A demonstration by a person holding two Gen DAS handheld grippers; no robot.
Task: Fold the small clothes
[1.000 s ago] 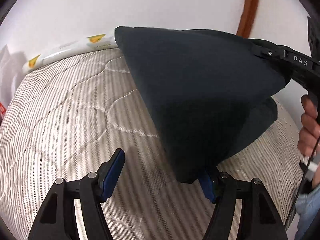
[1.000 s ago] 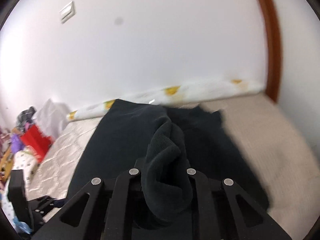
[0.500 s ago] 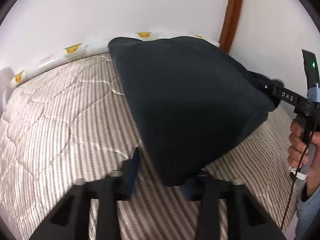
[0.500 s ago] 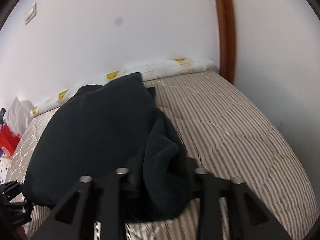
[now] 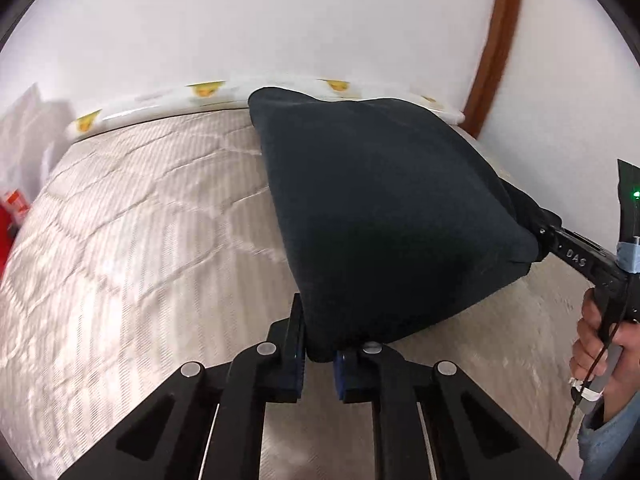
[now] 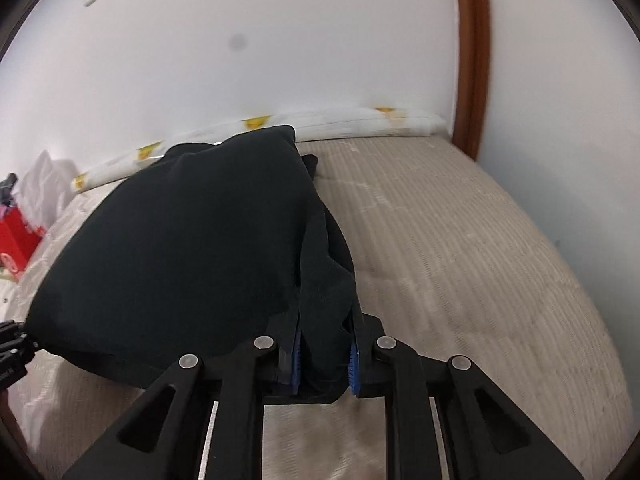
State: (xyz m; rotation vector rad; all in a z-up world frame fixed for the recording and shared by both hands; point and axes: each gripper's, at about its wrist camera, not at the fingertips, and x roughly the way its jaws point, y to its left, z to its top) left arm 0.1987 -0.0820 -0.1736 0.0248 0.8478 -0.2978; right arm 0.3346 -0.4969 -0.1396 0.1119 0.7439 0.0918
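Observation:
A dark, near-black garment (image 5: 384, 216) is stretched over the striped mattress (image 5: 140, 240), its far edge near the wall. My left gripper (image 5: 318, 354) is shut on its near left corner. My right gripper (image 6: 324, 354) is shut on a bunched fold of the same garment (image 6: 188, 240) at its near right corner. The right gripper also shows in the left wrist view (image 5: 580, 258), held by a hand. The left gripper shows at the left edge of the right wrist view (image 6: 12, 346).
A white roll with yellow prints (image 6: 360, 124) lies along the wall at the mattress's far edge. A brown door frame (image 6: 474, 52) stands at the far right. A red box (image 6: 16, 236) and white bags (image 6: 44, 184) sit off the mattress's left side.
My left gripper has closed on the garment's corner; it was open a second ago. The garment has come down and spread lower over the mattress. The right gripper stays shut on it.

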